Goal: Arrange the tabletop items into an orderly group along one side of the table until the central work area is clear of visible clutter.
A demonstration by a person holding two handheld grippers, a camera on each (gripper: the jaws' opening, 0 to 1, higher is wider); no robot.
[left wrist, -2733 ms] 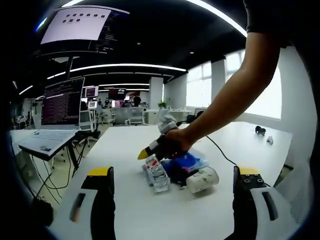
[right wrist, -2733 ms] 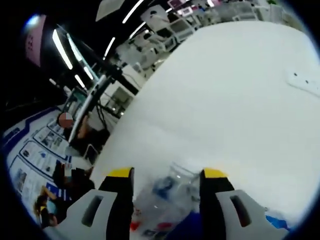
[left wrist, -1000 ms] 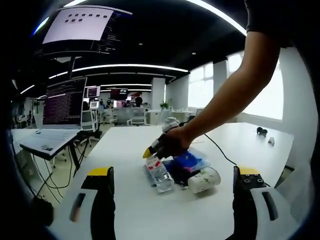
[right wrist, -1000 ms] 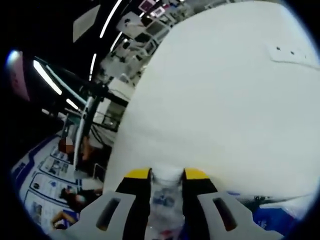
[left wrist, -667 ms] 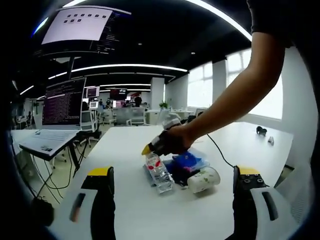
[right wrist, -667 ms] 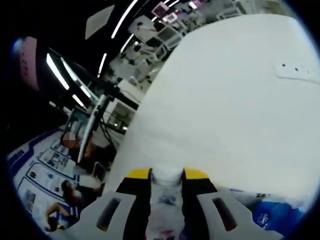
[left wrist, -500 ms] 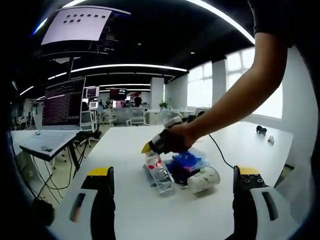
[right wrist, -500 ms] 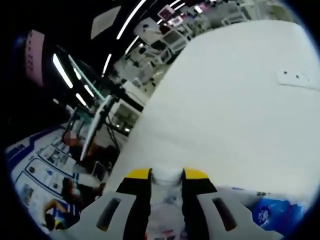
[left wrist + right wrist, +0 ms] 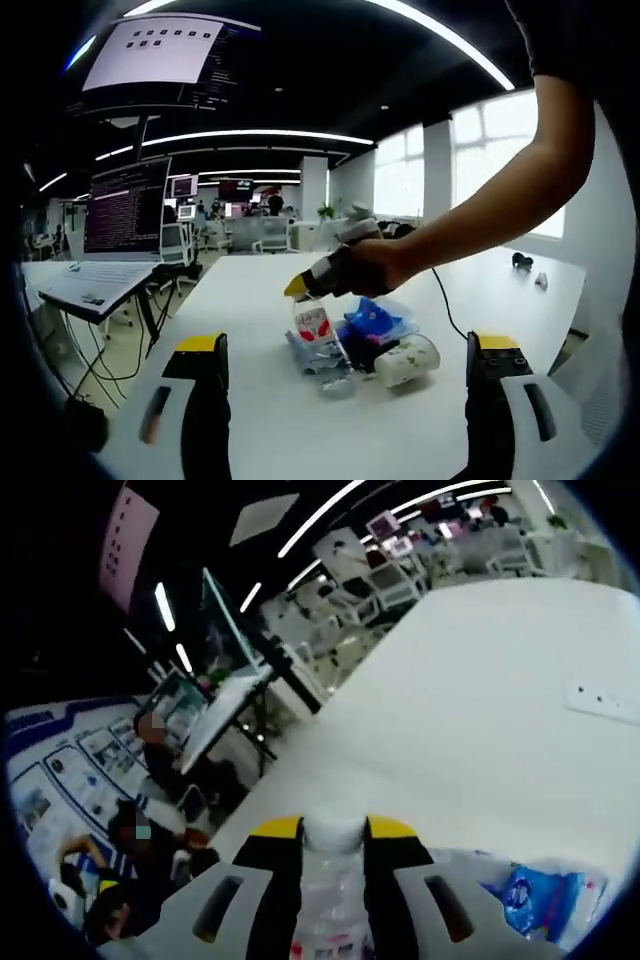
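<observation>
Your right gripper [image 9: 334, 832] has its fingers [image 9: 275, 832] narrow and clamped on one clear plastic bottle [image 9: 333, 900], the white cap sitting between the yellow tips. In the left gripper view that same right gripper [image 9: 322, 278] is in your hand [image 9: 372, 268], carrying the bottle [image 9: 318, 335] by its top end; the bottle hangs tilted, red-and-white label up, base low at the table [image 9: 260, 300], cannot tell if the base touches.

Your left gripper [image 9: 345, 362] has its fingers [image 9: 205, 385] spread wide, holding nothing, above the near edge of the table, short of the pile.

Count at the pile, middle of the table: one bottle, one blue packet [image 9: 372, 320] of tissues or similar, one white paper cup [image 9: 407, 358] with a green print lying on its side, mouth toward you. The cup is just right of the bottle and touches the blue packet. Dark flat thing under the packet, too unclear to call. Cup contents not visible.

In the right gripper view the blue packet [image 9: 528, 905] sits near right of the bottle.

One laptop [image 9: 105, 245] stands open on a stand left of the table. One black cable [image 9: 440, 305] runs from behind the pile toward the right. Two small things [image 9: 527, 268] far right on the table, too small to tell.
</observation>
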